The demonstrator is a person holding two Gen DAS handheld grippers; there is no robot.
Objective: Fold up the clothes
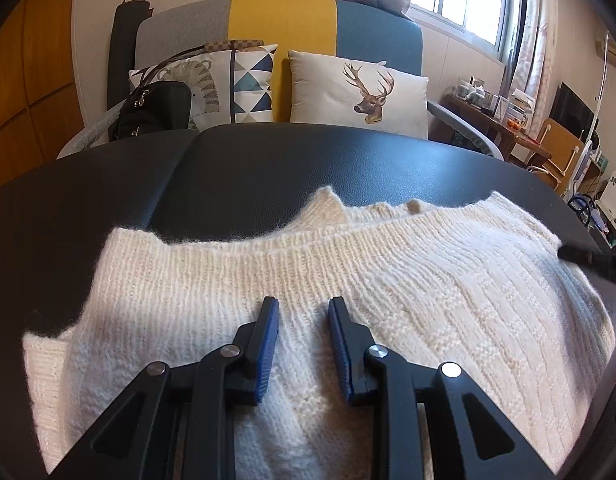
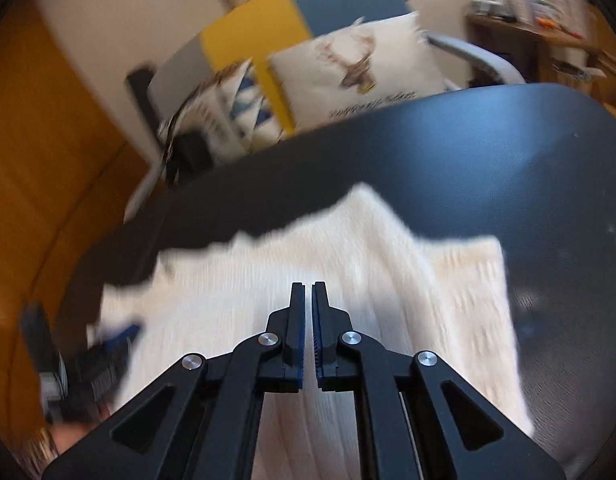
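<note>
A cream knitted sweater lies folded on a black padded table. My left gripper is open just above the sweater's middle, with nothing between its blue pads. The right gripper's tip shows at the right edge of the left wrist view. In the blurred right wrist view the sweater fills the centre. My right gripper hovers over it with its fingers nearly together and nothing between them. The left gripper shows at the lower left there.
Behind the table stands a grey, yellow and blue sofa with a deer cushion, a triangle-pattern cushion and a black bag. A cluttered wooden desk stands at the right. Bare black table lies beyond the sweater.
</note>
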